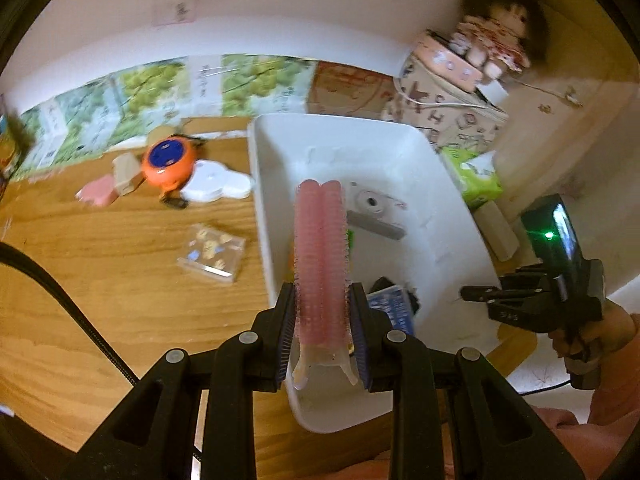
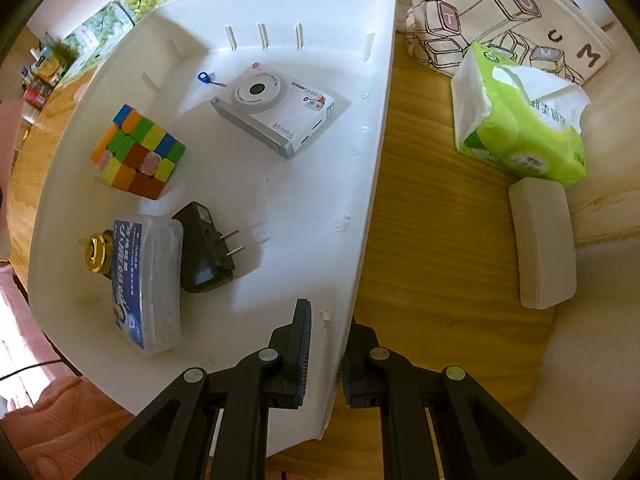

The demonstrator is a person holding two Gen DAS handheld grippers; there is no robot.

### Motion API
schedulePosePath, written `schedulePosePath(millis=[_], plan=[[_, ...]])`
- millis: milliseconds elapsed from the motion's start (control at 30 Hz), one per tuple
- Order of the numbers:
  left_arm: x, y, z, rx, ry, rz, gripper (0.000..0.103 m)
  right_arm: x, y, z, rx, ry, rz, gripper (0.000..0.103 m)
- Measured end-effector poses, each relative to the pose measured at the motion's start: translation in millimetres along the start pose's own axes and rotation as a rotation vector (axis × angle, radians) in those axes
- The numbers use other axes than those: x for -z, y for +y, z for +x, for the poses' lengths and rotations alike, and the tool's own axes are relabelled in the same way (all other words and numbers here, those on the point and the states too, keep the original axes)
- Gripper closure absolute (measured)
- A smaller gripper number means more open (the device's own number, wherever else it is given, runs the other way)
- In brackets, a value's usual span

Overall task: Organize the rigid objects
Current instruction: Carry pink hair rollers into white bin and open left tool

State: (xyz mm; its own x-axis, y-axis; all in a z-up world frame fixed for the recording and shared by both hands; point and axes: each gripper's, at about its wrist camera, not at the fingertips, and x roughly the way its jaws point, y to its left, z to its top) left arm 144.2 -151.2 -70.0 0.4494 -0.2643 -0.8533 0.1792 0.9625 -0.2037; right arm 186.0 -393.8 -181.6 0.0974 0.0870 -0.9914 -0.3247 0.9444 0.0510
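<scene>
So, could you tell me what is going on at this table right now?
A person is sorting small items into a white bin. The left gripper is clamped on a pink hair roller clip, held above the bin. The right gripper pinches the bin's side wall. Inside lie a toy camera, puzzle cube and black plug adapter.

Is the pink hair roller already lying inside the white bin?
No, the pink hair roller is clamped between the jaws of the left gripper, held above the white bin.

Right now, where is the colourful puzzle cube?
In the right wrist view, the puzzle cube sits inside the white bin, on its left side, left of the toy camera and above the blue-labelled case.
</scene>
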Motion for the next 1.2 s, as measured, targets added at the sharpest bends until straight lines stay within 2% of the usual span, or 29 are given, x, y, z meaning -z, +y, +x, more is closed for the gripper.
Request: schedulePosePath(millis=[433, 733, 1100, 1200], plan=[[-3.2, -63.1, 21.1, 0.100, 0.019, 0.179, 0.075, 1.0, 13.9, 4.0, 0.012, -0.001, -0.047, 0.090], [-0.8, -83.7, 36.1, 0.141, 0.042, 0.230, 0.075, -0.2, 17.2, 8.2, 0.017, 0.010, -0.068, 0.090], [-1.2, -85.2, 39.9, 0.104, 0.032, 0.263, 0.073, -1.9, 18.5, 13.5, 0.020, 0.022, -0.054, 0.090], [-2.1, -80.0, 38.9, 0.086, 0.022, 0.262, 0.070, -2.7, 17.2, 15.2, 0.021, 0.025, -0.046, 0.090]])
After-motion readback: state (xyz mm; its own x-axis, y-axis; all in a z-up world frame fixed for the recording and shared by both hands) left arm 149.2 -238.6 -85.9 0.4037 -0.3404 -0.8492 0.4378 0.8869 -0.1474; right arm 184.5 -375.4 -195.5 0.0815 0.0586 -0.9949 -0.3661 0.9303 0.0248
